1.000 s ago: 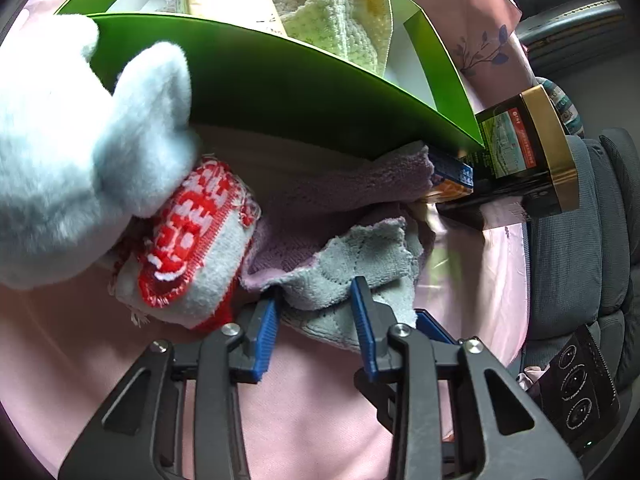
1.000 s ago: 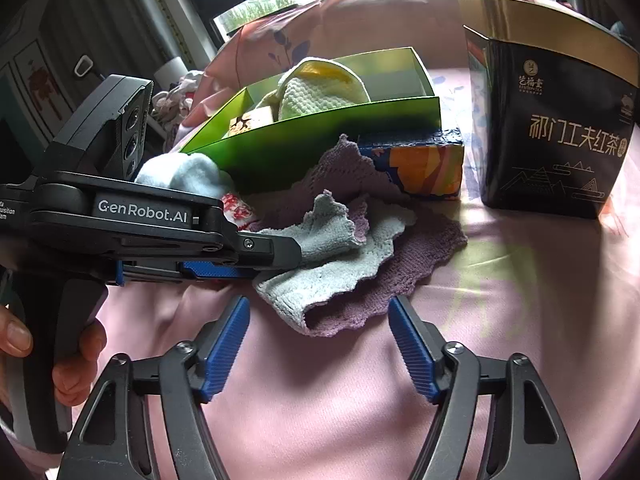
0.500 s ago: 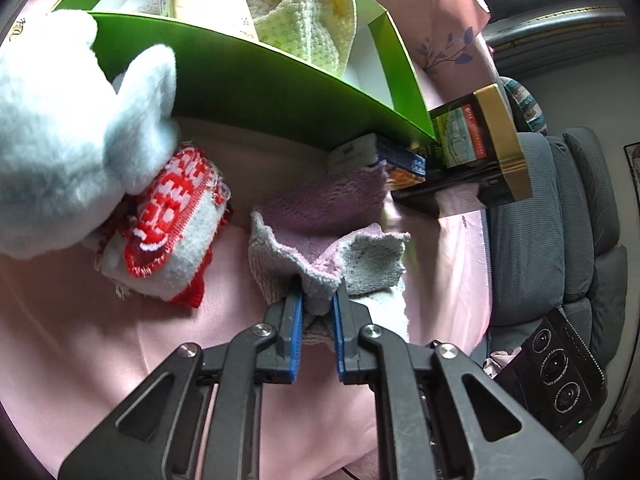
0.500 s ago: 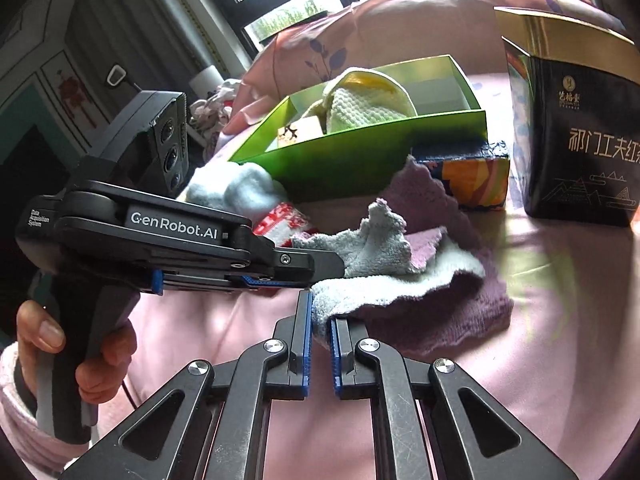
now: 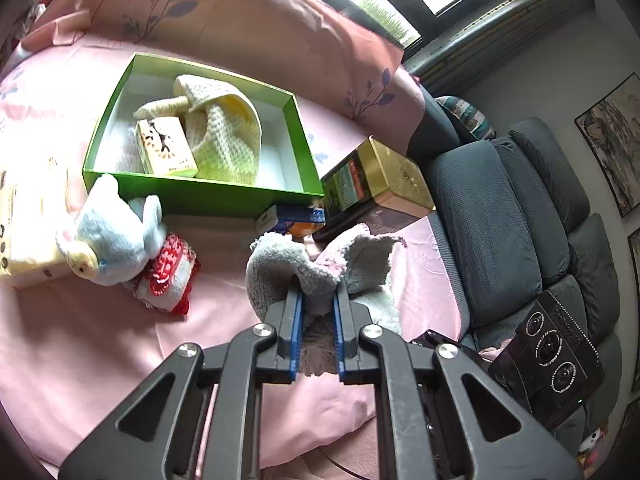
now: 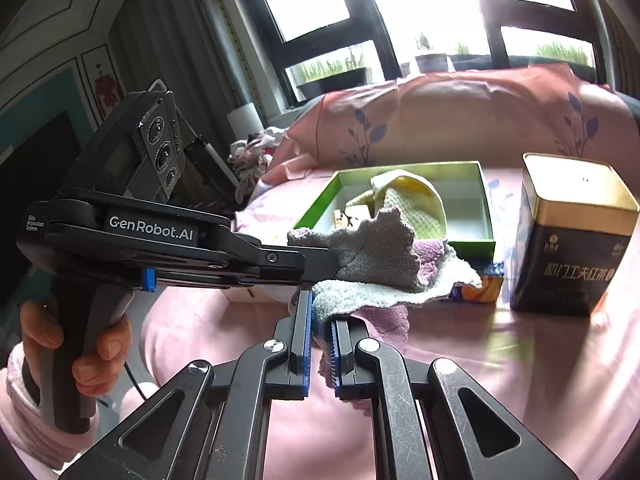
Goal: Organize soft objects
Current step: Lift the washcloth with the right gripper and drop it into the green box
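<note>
My left gripper (image 5: pixel 317 298) is shut on a grey and lilac towel (image 5: pixel 320 268) and holds it above the pink bed. My right gripper (image 6: pixel 319 312) is shut on another edge of the same towel (image 6: pixel 372 256); the left gripper's body (image 6: pixel 168 240) shows to the left in the right wrist view. A green box (image 5: pixel 200 196) lies beyond, with a cream knitted cloth (image 5: pixel 228 136) and a small carton (image 5: pixel 164 146) inside. A pale blue plush toy (image 5: pixel 108 236) and a red-and-white cloth (image 5: pixel 168 276) lie left of the towel.
A black-and-gold tin (image 6: pixel 576 236) stands right of the green box (image 6: pixel 400 168), with a small blue-orange box (image 5: pixel 294 220) in front. A grey sofa (image 5: pixel 520 232) is to the right. A pink pillow (image 6: pixel 460 116) lies behind. A cream box (image 5: pixel 24 224) sits at far left.
Both grippers have closed on the towel and lifted it off the bed, pulling back from the green box. The right gripper was open one second ago.
</note>
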`<state>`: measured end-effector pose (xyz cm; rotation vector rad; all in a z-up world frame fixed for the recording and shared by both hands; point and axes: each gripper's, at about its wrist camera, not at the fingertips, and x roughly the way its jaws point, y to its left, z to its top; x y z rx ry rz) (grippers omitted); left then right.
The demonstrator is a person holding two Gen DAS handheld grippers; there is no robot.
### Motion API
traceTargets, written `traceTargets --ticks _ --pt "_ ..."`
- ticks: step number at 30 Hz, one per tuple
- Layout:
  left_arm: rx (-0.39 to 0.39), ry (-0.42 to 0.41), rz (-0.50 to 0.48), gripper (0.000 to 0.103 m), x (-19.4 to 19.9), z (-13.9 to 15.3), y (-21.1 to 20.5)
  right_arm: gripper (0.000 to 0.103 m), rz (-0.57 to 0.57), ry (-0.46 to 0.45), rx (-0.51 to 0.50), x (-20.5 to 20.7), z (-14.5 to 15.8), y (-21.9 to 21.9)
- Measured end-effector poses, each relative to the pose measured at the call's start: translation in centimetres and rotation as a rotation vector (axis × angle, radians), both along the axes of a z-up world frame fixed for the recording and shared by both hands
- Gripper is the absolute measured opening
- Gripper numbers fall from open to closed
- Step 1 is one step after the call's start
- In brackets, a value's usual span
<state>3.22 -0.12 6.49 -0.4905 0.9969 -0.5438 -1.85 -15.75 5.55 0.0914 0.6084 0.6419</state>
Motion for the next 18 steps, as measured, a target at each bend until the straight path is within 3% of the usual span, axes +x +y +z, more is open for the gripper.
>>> traceTargets --ticks 11,18 --pt "0.053 -0.192 0.005 0.011 -1.4 8.0 1.1 0.009 0.010 -0.166 -0.006 -0.7 7.0 1.2" --pt "0.087 -0.255 0.013 0.011 -0.7 11.6 1.5 0.009 0.017 -0.238 -0.021 0.0 10.2 2.2"
